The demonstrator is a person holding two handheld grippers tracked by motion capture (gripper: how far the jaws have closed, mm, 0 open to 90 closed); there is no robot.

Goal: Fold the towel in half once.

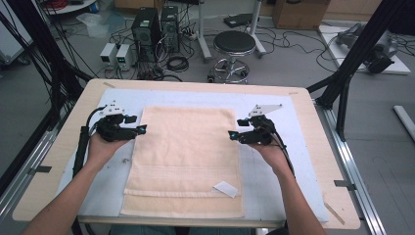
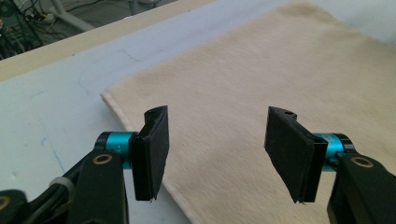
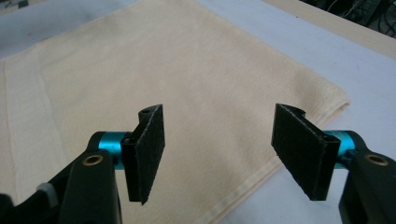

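A cream towel (image 1: pixel 186 156) lies flat on the pale blue mat, with a white label (image 1: pixel 226 189) near its front right corner. My left gripper (image 1: pixel 141 129) hovers at the towel's left edge, jaws wide open and empty; in the left gripper view the towel (image 2: pixel 261 79) spreads under and beyond the left gripper (image 2: pixel 219 154). My right gripper (image 1: pixel 233 134) sits at the towel's right edge, likewise open with nothing between its jaws. From the right gripper view, the towel (image 3: pixel 163 70) and its hemmed edge run below the right gripper (image 3: pixel 224 154).
The blue mat (image 1: pixel 274 161) covers a wooden table (image 1: pixel 313 127). Beyond the far edge stand a round stool (image 1: pixel 234 46), computer towers (image 1: pixel 147 29) and cables on the floor. A black frame post (image 1: pixel 352 58) rises at the right.
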